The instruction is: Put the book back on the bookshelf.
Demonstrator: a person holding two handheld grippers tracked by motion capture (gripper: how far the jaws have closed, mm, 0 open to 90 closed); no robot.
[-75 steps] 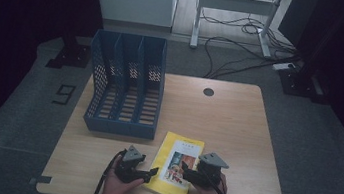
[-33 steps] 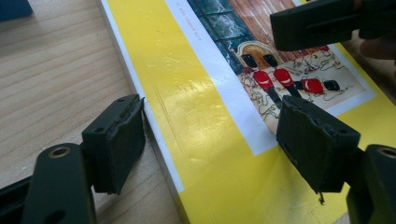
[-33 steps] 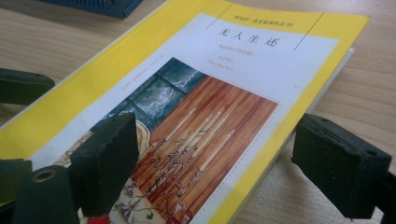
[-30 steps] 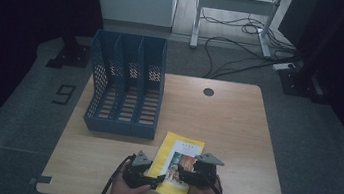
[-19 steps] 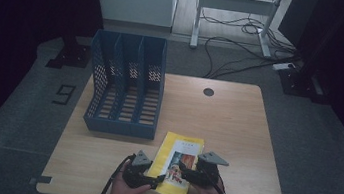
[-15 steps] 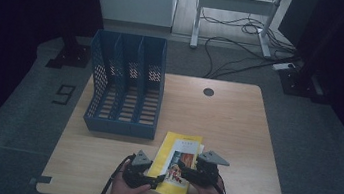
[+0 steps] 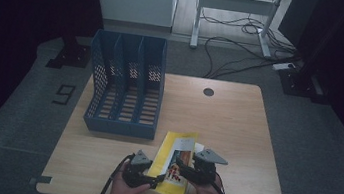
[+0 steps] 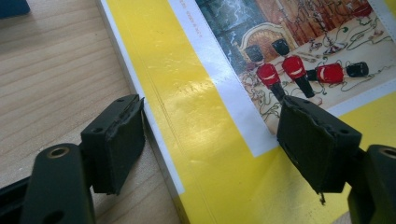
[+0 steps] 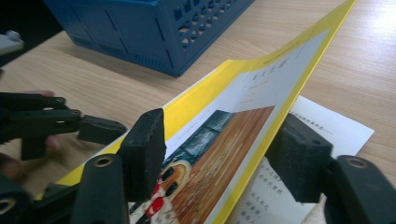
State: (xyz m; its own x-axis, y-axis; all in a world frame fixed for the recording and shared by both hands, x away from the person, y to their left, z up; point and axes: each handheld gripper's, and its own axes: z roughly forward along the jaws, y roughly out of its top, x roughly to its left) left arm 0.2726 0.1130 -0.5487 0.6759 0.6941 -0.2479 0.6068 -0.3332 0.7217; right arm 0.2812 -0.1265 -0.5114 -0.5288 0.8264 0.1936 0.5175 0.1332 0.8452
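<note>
A glossy yellow book [image 7: 173, 165] with a picture cover lies at the desk's [image 7: 237, 121] near edge. The left claw [image 7: 149, 179] stands open across its spine. The right claw [image 7: 182, 165], jaws just closing, straddles the lifted front cover without pinching it. Beyond stands a blue plastic file rack [image 7: 125, 88] with perforated walls.

- The high view is dim and grainy; the floor at both sides sinks into near black.
- Soft overhead light falls on the table [image 7: 237, 125], with faint shadows.
- Both gripper views are bright; the jaws at the bottom edge look soft.
- Glare streaks the yellow book [image 8: 196, 107] between the left gripper's [image 8: 210, 144] jaws.
</note>
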